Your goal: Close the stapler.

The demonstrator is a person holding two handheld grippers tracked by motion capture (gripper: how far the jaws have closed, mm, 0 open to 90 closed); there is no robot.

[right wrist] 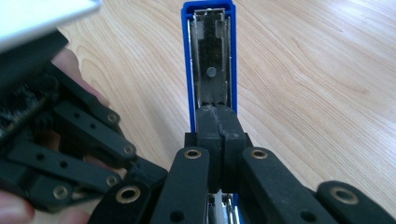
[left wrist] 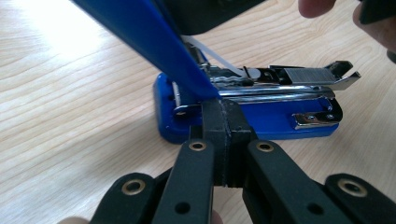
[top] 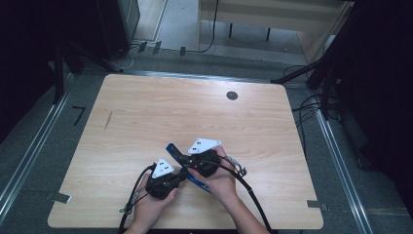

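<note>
Two handheld grippers meeting low in the centre of the high view, over a pale wooden table (top: 146, 112). Left gripper (top: 181, 174) at lower centre-left, held by a hand (top: 148, 204) entering from the bottom edge. Right gripper (top: 182, 158) just right of it, held by the other hand (top: 221, 183). Blue stapler (top: 195, 179) lying between them, opened, one blue end poking out toward upper left at the centre. Dark round hole (top: 232, 95) in the tabletop, upper centre-right.

Left gripper view: black jaws rising from the bottom centre, pressed together on the near end of the blue stapler lid (left wrist: 154, 42), which slants up toward the upper left. Stapler base (left wrist: 261, 123) flat on the wood across the middle, metal staple channel (left wrist: 289, 79) exposed above it. Fingertips (left wrist: 317, 5) at the upper right corner.

Right gripper view: black jaws rising from the bottom centre, closed tightly on the blue stapler lid (right wrist: 187, 70), which runs straight up to the top edge, metal underside facing the camera. Left gripper (right wrist: 60, 154) and a hand (right wrist: 70, 60) at the left side.
</note>
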